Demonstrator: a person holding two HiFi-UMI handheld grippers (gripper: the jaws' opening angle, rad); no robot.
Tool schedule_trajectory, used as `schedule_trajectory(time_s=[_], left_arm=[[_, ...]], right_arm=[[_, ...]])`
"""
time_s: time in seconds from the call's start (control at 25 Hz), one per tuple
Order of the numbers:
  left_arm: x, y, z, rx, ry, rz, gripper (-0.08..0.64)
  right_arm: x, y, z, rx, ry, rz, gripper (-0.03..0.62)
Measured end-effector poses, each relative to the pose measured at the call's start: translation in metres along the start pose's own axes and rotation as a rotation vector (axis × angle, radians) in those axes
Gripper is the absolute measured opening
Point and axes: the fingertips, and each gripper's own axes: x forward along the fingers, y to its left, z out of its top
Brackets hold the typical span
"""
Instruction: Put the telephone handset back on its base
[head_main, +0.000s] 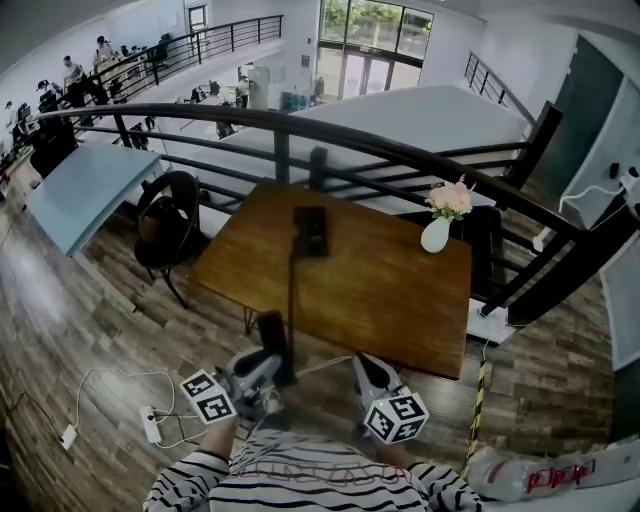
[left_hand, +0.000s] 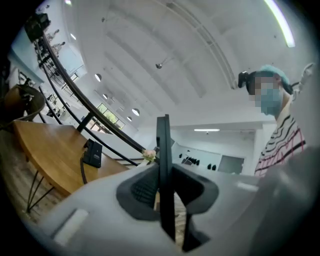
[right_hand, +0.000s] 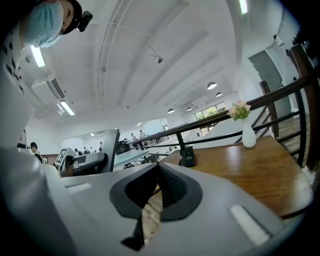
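The black telephone base (head_main: 311, 230) sits at the far side of the wooden table (head_main: 400, 295). Its cord (head_main: 292, 290) runs back toward me to the black handset (head_main: 272, 338). My left gripper (head_main: 266, 372) holds that handset upright just off the table's near edge. In the left gripper view the handset (left_hand: 163, 145) stands edge-on between the jaws of the left gripper (left_hand: 165, 172), which is shut on it, with the base (left_hand: 93, 153) far ahead. My right gripper (head_main: 368, 372) hovers beside it near the table edge. Seen in its own view, the right gripper (right_hand: 159, 167) has its tips together with nothing between them.
A white vase of pink flowers (head_main: 438, 230) stands at the table's far right corner. A black railing (head_main: 400, 150) runs behind the table. A black chair (head_main: 165, 225) stands at the left. A power strip (head_main: 152, 425) with cables lies on the floor.
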Motion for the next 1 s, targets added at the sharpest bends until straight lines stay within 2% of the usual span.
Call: schedule_trajectory(time_s=[0.24,0.36,0.6,1.0], left_arm=[[-0.005,0.001,-0.005,-0.001,0.002,0.023,0.071],[-0.009,0.015,0.0,-0.009,-0.01,0.031,0.071],[-0.005,0.066,0.023,-0.051,-0.02,0.015,0.071],[0.009,0.168,0.09,-0.09,0.039,-0.057,0.071]], right_arm=[[-0.001,-0.002,-0.003,0.004,0.011,-0.004,0.0],[0.011,-0.002,-0.007,0.001,0.021,-0.005,0.0],[0.054,-0.002,-0.004,0.005,0.027,-0.045,0.0],[0.181,0.001,0.022,0.012,0.018,-0.103,0.0]])
